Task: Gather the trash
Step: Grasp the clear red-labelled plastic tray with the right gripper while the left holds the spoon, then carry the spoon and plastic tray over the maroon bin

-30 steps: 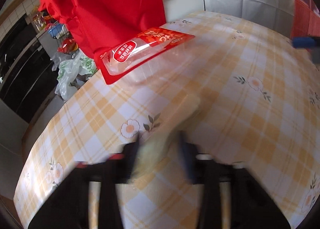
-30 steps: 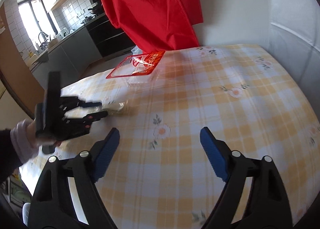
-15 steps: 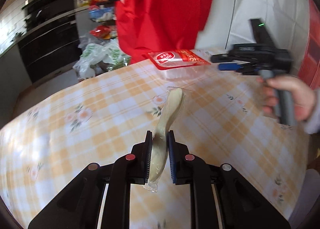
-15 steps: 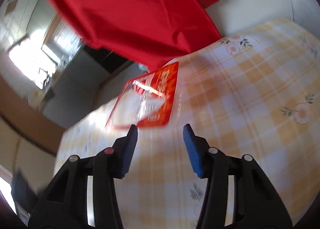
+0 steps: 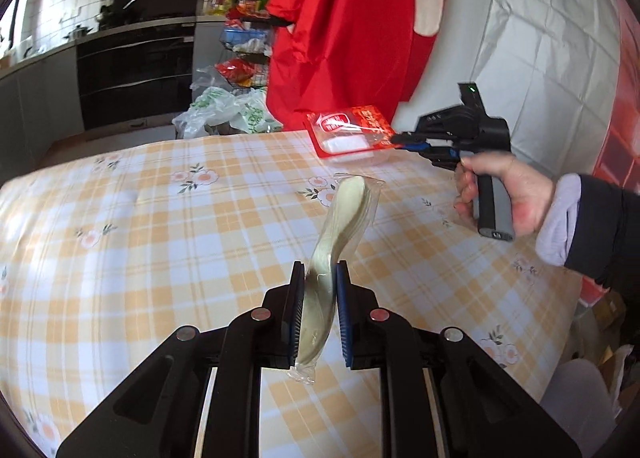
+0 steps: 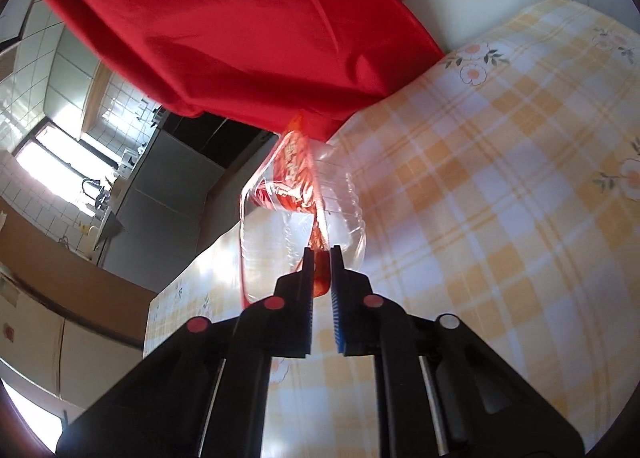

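Two tongs: left tongs (image 5: 320, 278) pinching limp clear wrapper (image 5: 340, 226).

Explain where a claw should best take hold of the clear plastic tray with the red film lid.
Probably the thin red film flap at the clear tray's near corner, approached from the side: it fits between narrow jaws, whereas the tray body looks too wide.

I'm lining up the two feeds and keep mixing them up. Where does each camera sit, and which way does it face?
Left wrist: on the left gripper, facing across the checked table toward the kitchen; its fingers pinch a pale wrapper; the right hand shows.
Right wrist: on the right gripper, rolled, facing the table's far edge; fingers closing on the tray's red film.
Shared: the clear tray, red cloth.
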